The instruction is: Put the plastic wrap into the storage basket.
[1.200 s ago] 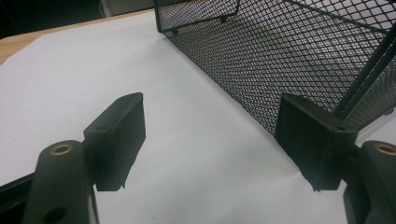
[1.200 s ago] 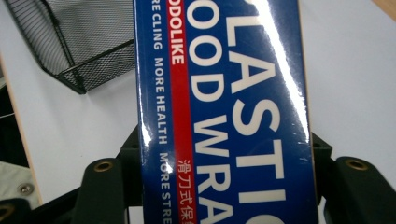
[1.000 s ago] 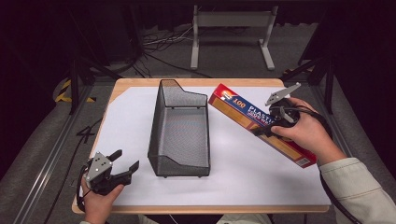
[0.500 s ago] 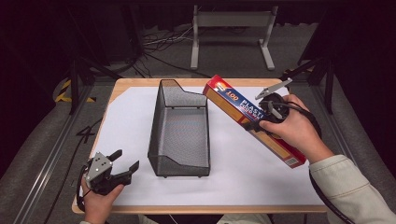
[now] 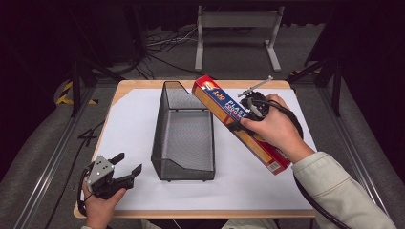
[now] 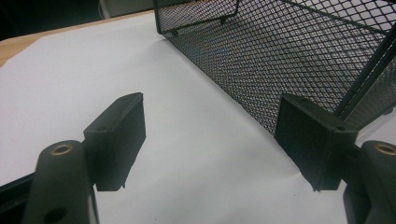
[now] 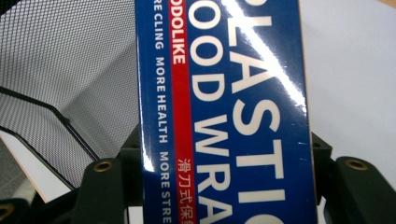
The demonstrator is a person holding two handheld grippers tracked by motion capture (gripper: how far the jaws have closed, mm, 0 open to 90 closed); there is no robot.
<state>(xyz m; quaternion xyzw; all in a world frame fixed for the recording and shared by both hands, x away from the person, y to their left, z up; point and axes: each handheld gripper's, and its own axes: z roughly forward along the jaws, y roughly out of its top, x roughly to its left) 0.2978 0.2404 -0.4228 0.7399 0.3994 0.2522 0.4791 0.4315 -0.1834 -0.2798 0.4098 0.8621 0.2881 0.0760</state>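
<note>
A long blue, red and orange plastic wrap box (image 5: 217, 100) hangs slanted above the table, its far end over the right rim of a black mesh basket (image 5: 160, 138). My right gripper (image 5: 241, 121) is shut on the box near its middle. In the right gripper view the box (image 7: 233, 93) sits between the two jaws of that gripper (image 7: 224, 154), with the basket's mesh (image 7: 65, 70) behind it. At the table's front left corner my left gripper (image 5: 128, 162) rests open. Only white sheet lies inside its open span (image 6: 217, 140), and the basket wall (image 6: 289, 56) stands just ahead.
A white sheet (image 5: 129, 124) covers most of the wooden table (image 5: 143, 84). The basket stands lengthwise in the middle. Behind the table are a metal stand (image 5: 236, 19) and cables on a dark floor.
My right hand has carried the box leftward, so its far end now reaches over the basket's right rim. The left gripper has stayed where it was.
</note>
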